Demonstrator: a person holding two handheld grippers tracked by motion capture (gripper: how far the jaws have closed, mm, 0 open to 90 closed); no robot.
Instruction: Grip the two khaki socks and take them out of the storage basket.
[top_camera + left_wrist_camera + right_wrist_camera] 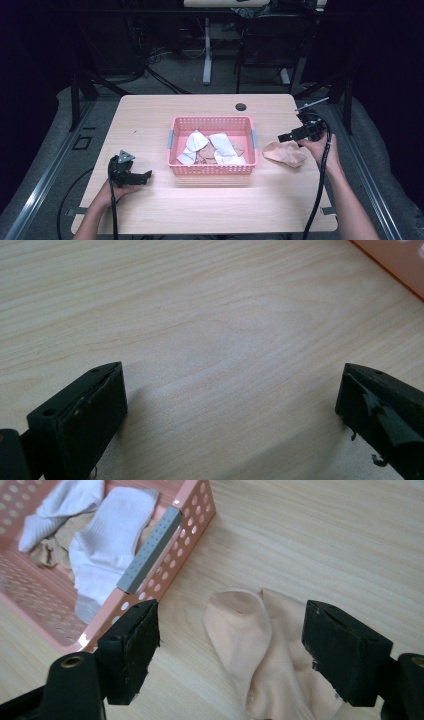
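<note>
A pink perforated basket [212,171] [197,510] sits mid-table with white socks [224,145] [112,540] and beige socks [205,156] [50,550] inside. To its right, beige socks [284,152] [260,640] lie flat on the table. My right gripper [283,138] [232,650] hovers just above them, jaws open, nothing between the pads. My left gripper [147,176] [232,415] rests low at the table's front left, jaws wide open over bare wood.
The wooden table [150,125] has a dark cable hole [241,106] at its back edge. A grey handle [150,550] sits on the basket's near wall. Cables trail from both grippers toward the front edge. Dark floor and desk legs lie beyond.
</note>
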